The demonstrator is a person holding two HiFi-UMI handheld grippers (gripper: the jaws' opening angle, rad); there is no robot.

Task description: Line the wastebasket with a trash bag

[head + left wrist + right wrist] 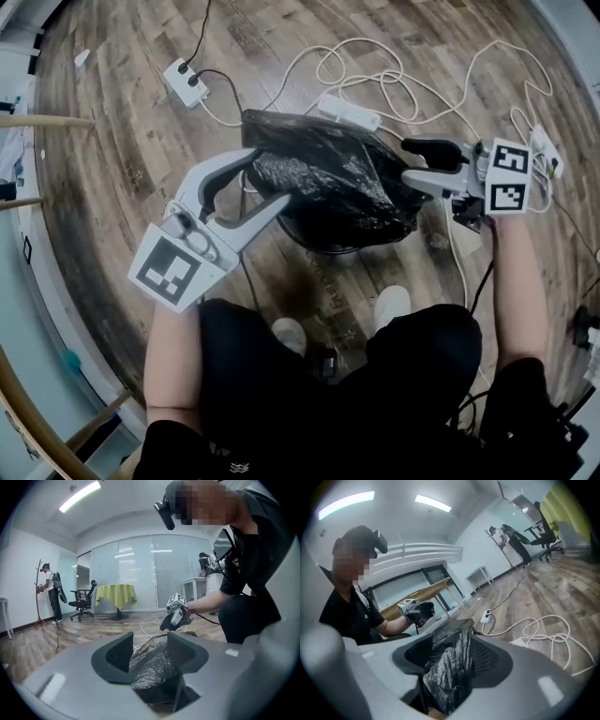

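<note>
A crumpled black trash bag [328, 178] is draped over the wastebasket, of which only the dark rim [323, 249] shows beneath it on the wooden floor. My left gripper [267, 180] stands at the bag's left edge with its jaws spread wide; bag film [152, 667] lies loose between them. My right gripper [411, 161] is at the bag's right edge, jaws also wide apart, with a fold of the bag [450, 667] hanging between the pads. Each gripper view shows the other gripper across the bag: the right gripper [176, 616] and the left gripper [415, 612].
Two white power strips [185, 82] [349, 114] and looping white cables [375, 75] lie on the floor behind the basket. My white shoes [391, 302] stand just in front of it. Wooden furniture legs [37, 122] are at the left. Far off stand a person [49, 592], an office chair [83, 599] and a yellow-draped table [116, 596].
</note>
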